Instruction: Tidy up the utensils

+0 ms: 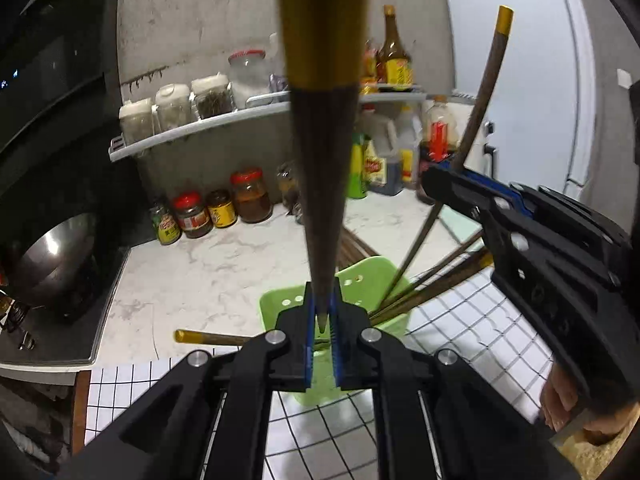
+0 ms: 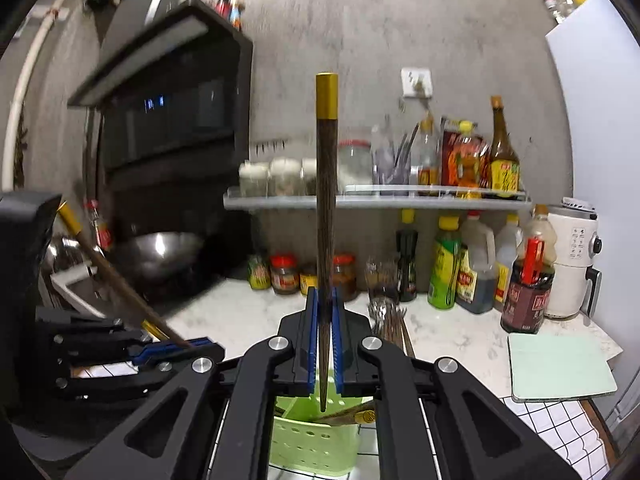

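1. Kitchen corner, marble-look counter (image 1: 224, 276) beside a gridded white mat (image 1: 472, 332), jars and sauce bottles along a grey wall.
2. Nearest the lens: left gripper (image 1: 322, 322) clenched on a gold-capped chopstick (image 1: 324, 128) by its thin tip, shaft rising steeply, thick end toward the camera.
3. Just beyond and below those jaws: green slotted holder (image 1: 360, 280), several chopsticks already leaning inside, fanned to the right.
4. One more chopstick (image 1: 208, 337) flat on the counter, left of the holder, gold end pointing left.
5. Right gripper (image 2: 324, 344) likewise clamped on its own chopstick (image 2: 326, 200), held near the pointed end, long axis close to upright, tip hanging over the holder's mouth (image 2: 288, 408).
6. Judged from both views: holder directly under both tips, each stick's axis near vertical; right hand apparently better lined up, left gripper (image 2: 188, 345) off to the side.
7. Farther back: steel wok (image 2: 160, 252), dark range hood (image 2: 168, 92), shelf (image 2: 380, 200) of spice jars.
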Demonstrator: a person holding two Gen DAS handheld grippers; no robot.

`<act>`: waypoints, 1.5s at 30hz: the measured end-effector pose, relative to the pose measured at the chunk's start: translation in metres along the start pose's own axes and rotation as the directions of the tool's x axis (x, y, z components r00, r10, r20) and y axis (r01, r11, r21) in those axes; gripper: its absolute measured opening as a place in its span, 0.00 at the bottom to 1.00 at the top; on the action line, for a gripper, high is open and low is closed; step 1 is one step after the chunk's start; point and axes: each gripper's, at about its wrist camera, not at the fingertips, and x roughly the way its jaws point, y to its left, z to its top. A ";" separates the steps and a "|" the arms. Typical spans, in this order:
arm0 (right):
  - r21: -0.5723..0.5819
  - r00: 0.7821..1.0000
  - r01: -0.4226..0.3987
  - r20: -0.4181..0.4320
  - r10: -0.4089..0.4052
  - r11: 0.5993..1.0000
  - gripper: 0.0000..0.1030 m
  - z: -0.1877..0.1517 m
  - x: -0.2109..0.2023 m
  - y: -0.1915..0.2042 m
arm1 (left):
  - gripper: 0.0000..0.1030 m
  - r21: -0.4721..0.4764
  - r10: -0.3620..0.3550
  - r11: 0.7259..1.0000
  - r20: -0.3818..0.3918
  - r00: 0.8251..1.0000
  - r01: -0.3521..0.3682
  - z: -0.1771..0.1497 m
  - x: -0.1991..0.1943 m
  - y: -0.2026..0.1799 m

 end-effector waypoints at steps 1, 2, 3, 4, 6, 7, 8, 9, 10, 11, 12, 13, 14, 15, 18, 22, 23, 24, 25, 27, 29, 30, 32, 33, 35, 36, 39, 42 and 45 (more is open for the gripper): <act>-0.005 1.000 -0.003 -0.030 0.003 1.000 0.08 -0.002 0.005 0.000 | 0.06 0.002 0.012 1.000 -0.005 1.000 -0.012 0.000 0.004 0.001; -0.007 0.999 0.003 -0.048 -0.003 1.000 0.09 -0.003 0.009 -0.001 | 0.06 -0.001 0.013 1.000 -0.010 1.000 -0.013 0.002 0.008 0.002; -0.008 0.999 0.012 -0.053 -0.012 1.000 0.12 -0.004 0.009 -0.001 | 0.06 -0.009 0.010 1.000 -0.011 1.000 -0.011 0.003 0.009 0.004; -0.008 0.998 0.018 -0.052 -0.018 1.000 0.24 -0.004 0.007 -0.002 | 0.06 -0.020 0.007 1.000 -0.007 1.000 -0.007 0.004 0.009 0.006; -0.006 0.999 0.027 -0.034 -0.027 1.000 0.36 -0.002 -0.001 -0.004 | 0.08 -0.040 -0.007 0.999 0.020 1.000 0.008 0.007 0.000 0.012; -0.010 0.999 0.033 -0.026 -0.033 0.999 0.37 -0.001 -0.008 -0.004 | 0.11 -0.047 -0.013 0.999 0.036 0.999 0.014 0.008 -0.008 0.013; -0.014 0.999 0.036 -0.021 -0.037 0.999 0.37 0.001 -0.014 -0.004 | 0.20 -0.054 -0.015 0.998 0.053 0.998 0.018 0.009 -0.016 0.016; -0.017 0.999 0.039 -0.016 -0.039 0.999 0.37 0.003 -0.021 -0.004 | 0.28 -0.058 -0.014 0.998 0.066 0.998 0.018 0.011 -0.022 0.016; -0.017 0.999 0.041 -0.012 -0.042 0.999 0.38 0.005 -0.030 -0.005 | 0.30 -0.062 -0.012 0.998 0.086 0.996 0.017 0.011 -0.033 0.018; -0.015 0.999 0.044 -0.009 -0.044 0.999 0.40 0.006 -0.036 -0.005 | 0.32 -0.065 -0.010 0.998 0.101 0.995 0.016 0.011 -0.043 0.019; -0.011 0.999 0.044 -0.003 -0.044 0.999 0.41 0.007 -0.048 -0.006 | 0.36 -0.068 -0.005 0.998 0.120 0.993 0.013 0.009 -0.057 0.020; -0.007 0.999 0.046 -0.002 -0.046 0.999 0.45 0.007 -0.059 -0.006 | 0.40 -0.071 0.003 0.997 0.134 0.991 0.006 0.007 -0.067 0.020; -0.004 0.999 0.050 -0.003 -0.050 0.999 0.49 0.006 -0.069 -0.007 | 0.51 -0.076 0.018 0.997 0.143 0.990 -0.007 0.004 -0.077 0.020; -0.002 0.998 0.054 -0.010 -0.054 0.999 0.52 0.003 -0.082 -0.007 | 0.62 -0.082 0.040 0.996 0.150 0.988 -0.028 -0.001 -0.086 0.020; 0.011 0.993 0.080 -0.085 -0.079 0.997 0.63 -0.014 -0.114 -0.008 | 0.79 -0.087 0.121 0.990 0.124 0.985 -0.110 -0.030 -0.109 0.014; 0.062 0.979 0.070 -0.196 -0.056 0.996 0.83 -0.043 -0.145 -0.012 | 0.94 -0.076 0.183 0.980 0.003 0.983 -0.182 -0.083 -0.121 0.001; 0.071 0.975 0.063 -0.219 -0.046 0.996 0.85 -0.050 -0.152 -0.012 | 0.94 -0.088 0.184 0.979 -0.017 0.983 -0.185 -0.094 -0.125 0.000; 0.075 0.969 0.061 -0.242 -0.041 0.995 0.85 -0.060 -0.163 -0.010 | 0.94 -0.101 0.185 0.977 -0.041 0.982 -0.189 -0.104 -0.129 -0.002; 0.073 0.965 0.064 -0.259 -0.043 0.995 0.88 -0.066 -0.170 -0.009 | 0.94 -0.116 0.180 0.975 -0.068 0.981 -0.187 -0.115 -0.133 -0.003; 0.056 0.950 0.066 -0.307 -0.046 0.996 0.92 -0.078 -0.183 -0.004 | 0.94 -0.142 0.181 0.971 -0.100 0.978 -0.194 -0.132 -0.141 -0.003; 0.014 0.937 0.097 -0.339 -0.086 0.995 0.92 -0.089 -0.200 0.004 | 0.94 -0.153 0.192 0.966 -0.124 0.973 -0.210 -0.144 -0.151 -0.004; 0.002 0.935 0.110 -0.341 -0.102 0.994 0.92 -0.090 -0.204 0.006 | 0.94 -0.157 0.203 0.962 -0.131 0.970 -0.222 -0.149 -0.155 -0.004; -0.014 0.929 0.131 -0.347 -0.127 0.991 0.92 -0.094 -0.221 0.009 | 0.94 -0.161 0.221 0.956 -0.147 0.964 -0.244 -0.159 -0.167 -0.006; -0.011 0.926 0.138 -0.352 -0.133 0.990 0.92 -0.095 -0.227 0.008 | 0.94 -0.163 0.224 0.955 -0.152 0.963 -0.248 -0.164 -0.172 -0.007; -0.004 0.919 0.154 -0.367 -0.145 0.988 0.92 -0.097 -0.237 0.007 | 0.94 -0.171 0.217 0.955 -0.158 0.963 -0.243 -0.169 -0.180 -0.008; -0.004 0.916 0.160 -0.372 -0.150 0.987 0.92 -0.097 -0.241 0.006 | 0.94 -0.177 0.210 0.955 -0.161 0.964 -0.237 -0.171 -0.184 -0.009; 0.002 0.904 0.189 -0.391 -0.173 0.982 0.92 -0.101 -0.251 0.003 | 0.94 -0.181 0.198 0.956 -0.178 0.964 -0.229 -0.178 -0.192 -0.011; 0.021 0.898 0.196 -0.405 -0.171 0.980 0.92 -0.106 -0.256 -0.002 | 0.94 -0.177 0.196 0.957 -0.190 0.962 -0.230 -0.184 -0.197 -0.012; 0.034 0.895 0.200 -0.413 -0.168 0.979 0.92 -0.111 -0.257 -0.004 | 0.94 -0.177 0.198 0.956 -0.200 0.960 -0.234 -0.186 -0.197 -0.010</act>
